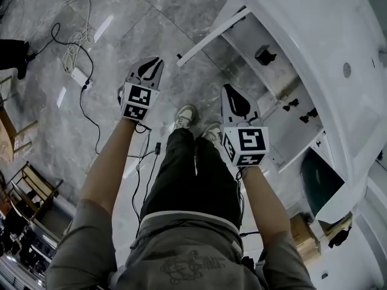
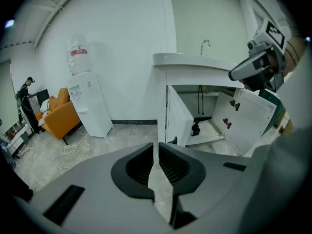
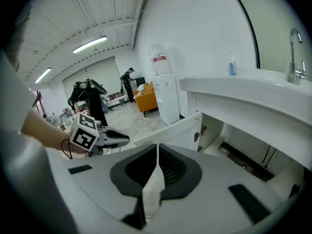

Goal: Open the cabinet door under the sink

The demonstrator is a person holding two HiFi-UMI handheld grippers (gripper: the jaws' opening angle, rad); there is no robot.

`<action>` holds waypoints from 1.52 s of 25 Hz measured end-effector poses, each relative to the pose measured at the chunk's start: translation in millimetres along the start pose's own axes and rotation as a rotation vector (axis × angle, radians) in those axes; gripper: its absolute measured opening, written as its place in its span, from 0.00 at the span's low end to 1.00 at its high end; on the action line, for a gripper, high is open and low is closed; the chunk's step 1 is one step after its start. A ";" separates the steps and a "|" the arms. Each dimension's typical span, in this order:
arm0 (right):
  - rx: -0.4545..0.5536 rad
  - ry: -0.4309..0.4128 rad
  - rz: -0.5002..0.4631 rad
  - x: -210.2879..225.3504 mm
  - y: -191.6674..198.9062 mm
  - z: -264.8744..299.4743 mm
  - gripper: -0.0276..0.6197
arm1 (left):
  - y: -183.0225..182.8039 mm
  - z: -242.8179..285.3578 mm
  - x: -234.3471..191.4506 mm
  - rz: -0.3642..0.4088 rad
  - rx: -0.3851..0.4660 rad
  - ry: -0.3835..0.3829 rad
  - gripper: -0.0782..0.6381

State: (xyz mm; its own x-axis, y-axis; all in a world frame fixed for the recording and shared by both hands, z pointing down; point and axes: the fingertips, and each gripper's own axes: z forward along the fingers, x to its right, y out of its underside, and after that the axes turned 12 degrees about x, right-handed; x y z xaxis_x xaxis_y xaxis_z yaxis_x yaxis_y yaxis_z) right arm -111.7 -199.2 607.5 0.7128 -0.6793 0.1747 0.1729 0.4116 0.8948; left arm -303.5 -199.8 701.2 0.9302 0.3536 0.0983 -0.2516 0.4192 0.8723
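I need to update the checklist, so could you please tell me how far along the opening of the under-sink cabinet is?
Done: the white cabinet door and the second white door both stand swung wide under the white sink, leaving the inside exposed. In hand: nothing. The left gripper and right gripper have their fingers together, empty, and are clear of the doors. Left: nothing apparent.

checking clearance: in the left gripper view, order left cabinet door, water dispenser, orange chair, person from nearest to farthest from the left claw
1. left cabinet door, just ahead, slightly right
2. water dispenser, left, against wall
3. orange chair, farther left
4. person, far left edge
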 end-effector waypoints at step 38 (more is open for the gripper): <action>0.414 0.123 -0.213 -21.6 -273.0 -231.6 0.09 | -375.7 -157.9 127.4 0.005 0.500 0.171 0.14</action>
State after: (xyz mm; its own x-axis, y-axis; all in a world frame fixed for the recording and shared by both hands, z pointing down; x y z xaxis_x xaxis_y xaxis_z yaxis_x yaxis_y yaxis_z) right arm -16.8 -156.1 264.3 0.7701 -0.6353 -0.0579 0.0566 -0.0224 0.9981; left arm -132.6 -180.2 310.4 0.8617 0.5039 0.0599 -0.0587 -0.0183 0.9981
